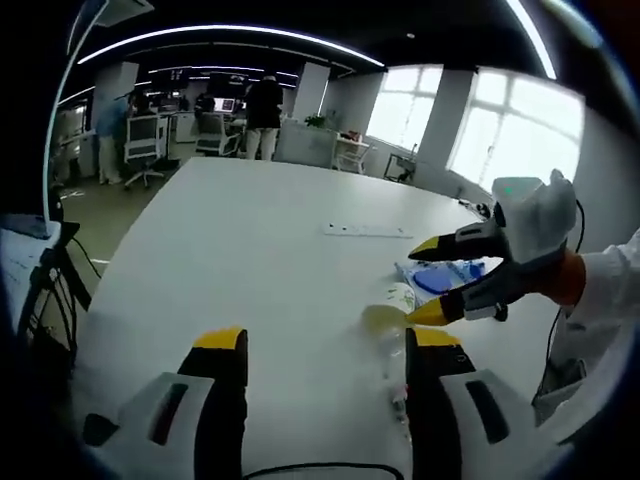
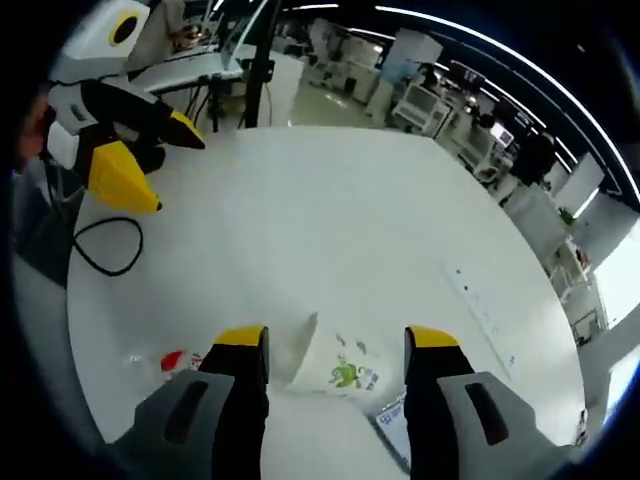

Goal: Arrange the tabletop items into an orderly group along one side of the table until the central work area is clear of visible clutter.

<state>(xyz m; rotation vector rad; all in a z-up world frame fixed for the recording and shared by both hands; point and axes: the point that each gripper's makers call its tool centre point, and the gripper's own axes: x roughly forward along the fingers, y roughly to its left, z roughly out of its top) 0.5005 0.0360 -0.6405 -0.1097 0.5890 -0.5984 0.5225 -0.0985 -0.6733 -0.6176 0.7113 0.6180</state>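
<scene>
A white paper cup (image 2: 340, 368) with green print lies on its side on the white table (image 2: 330, 220), between the jaws of my right gripper (image 2: 336, 338), which is open and not closed on it. In the left gripper view the same cup (image 1: 392, 303) lies ahead to the right, with the right gripper (image 1: 428, 280) reaching in open beside it. A blue packet (image 1: 440, 278) lies just past the cup. My left gripper (image 1: 328, 342) is open over bare table. It shows as the left gripper (image 2: 178, 175) at the far left.
A small clear item with a red cap (image 2: 175, 360) lies left of my right jaws. A black cable (image 2: 105, 245) loops at the table edge. A flush socket strip (image 1: 365, 230) is set in the tabletop. Chairs, desks and people stand beyond the far edge.
</scene>
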